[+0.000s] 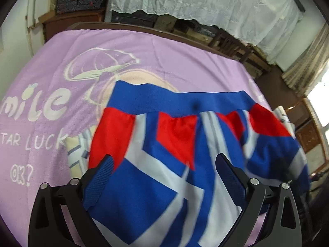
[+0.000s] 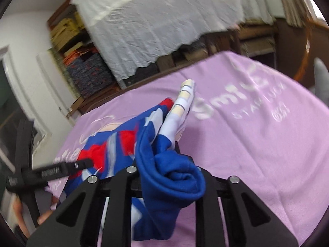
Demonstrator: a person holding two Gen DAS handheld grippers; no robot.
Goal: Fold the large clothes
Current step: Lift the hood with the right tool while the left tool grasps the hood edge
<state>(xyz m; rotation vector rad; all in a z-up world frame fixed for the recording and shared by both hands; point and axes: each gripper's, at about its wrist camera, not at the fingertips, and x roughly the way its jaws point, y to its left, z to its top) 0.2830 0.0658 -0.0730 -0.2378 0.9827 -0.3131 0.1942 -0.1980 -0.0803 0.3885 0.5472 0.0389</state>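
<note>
While the right gripper (image 2: 166, 160) is clamped on a bunched blue edge of the red-white-blue garment (image 1: 185, 144) over the purple blanket (image 1: 51, 72), the left gripper (image 1: 164, 164) gapes wide, holding nothing; mid-fold, next it likely must pinch the near fabric.

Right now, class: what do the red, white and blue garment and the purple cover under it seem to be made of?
Garment: probably smooth synthetic knit, slight sheen, with a ribbed blue waistband. Purple cover: seemingly terry or fleece, matte and fuzzy, lettering worked into the pile.
</note>
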